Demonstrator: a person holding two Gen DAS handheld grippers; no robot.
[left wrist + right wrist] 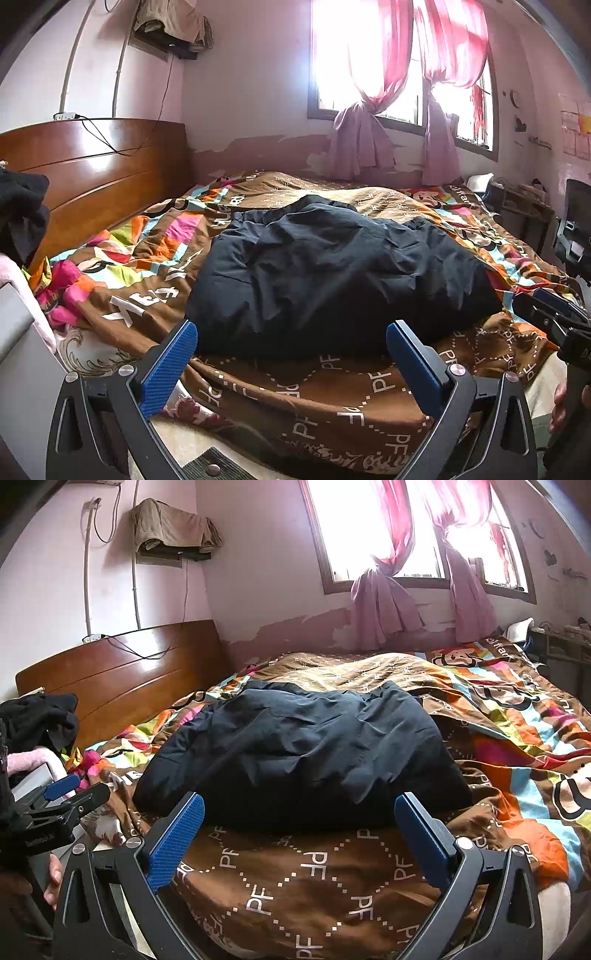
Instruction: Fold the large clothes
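Dark padded jacket (332, 273) lying in a bulky, rumpled heap in the middle of the bed, on top of the patterned quilt (332, 391), near the front edge and well apart from the wooden headboard (92, 177). Already looks partly gathered in on itself, with no sleeve or collar plainly showing; cannot tell which end faces front

Left claw (291, 354) spread wide and empty, hovering just short of the jacket's near hem, blue pads (170, 369) clear of the cloth. Right claw (299, 830) likewise wide apart, gripping nothing, held just before the same hem a little further to the right. Each claw visible at the edge of the other's view, side by side, near one another

Judged as a pause between folds or the approach to one: neither claw touching the jacket, both lined up on its front edge. Next move probably calls for reaching in low at the two front corners, pinching through thick padding, then lifting and carrying the edge over evenly so the bundle does not slump or drag the quilt with it. Puffy fabric likely to spring back, so a firm bite needed

Further out: dark clothes (37, 716) piled at the left by the headboard, pink curtains (384, 605) knotted at the bright window, a brown cloth (170, 524) draped over a wall shelf
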